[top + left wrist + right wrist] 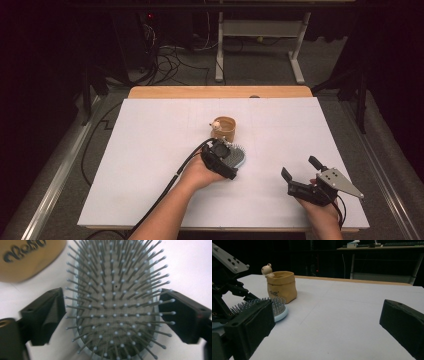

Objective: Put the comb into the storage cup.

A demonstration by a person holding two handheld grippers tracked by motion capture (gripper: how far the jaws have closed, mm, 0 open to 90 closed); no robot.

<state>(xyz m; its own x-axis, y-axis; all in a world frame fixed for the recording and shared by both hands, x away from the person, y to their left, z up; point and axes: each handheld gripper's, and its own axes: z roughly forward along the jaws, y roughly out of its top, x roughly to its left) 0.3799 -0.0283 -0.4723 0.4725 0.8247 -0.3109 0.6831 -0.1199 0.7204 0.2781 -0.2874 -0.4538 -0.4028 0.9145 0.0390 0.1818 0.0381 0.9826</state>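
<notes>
Here, tan pouch (224,128) upright, contents unseen; left gripper (112,315) fingers astride hairbrush (115,302), right gripper (301,170) agape.

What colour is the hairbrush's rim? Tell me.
Pale blue; the hairbrush rim shows best in the left gripper view, around its grey bristle pad.

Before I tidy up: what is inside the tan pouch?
A small toy figure perches at the rim of the tan pouch; the walls hide the rest of the inside.

place: a lab or test room, dimly lit
table: white board (150,165) laid over a wooden top
floor: grey carpet with loose cables (170,60)
background: desk frame (260,35), keyboard (402,243) on a far desk
</notes>
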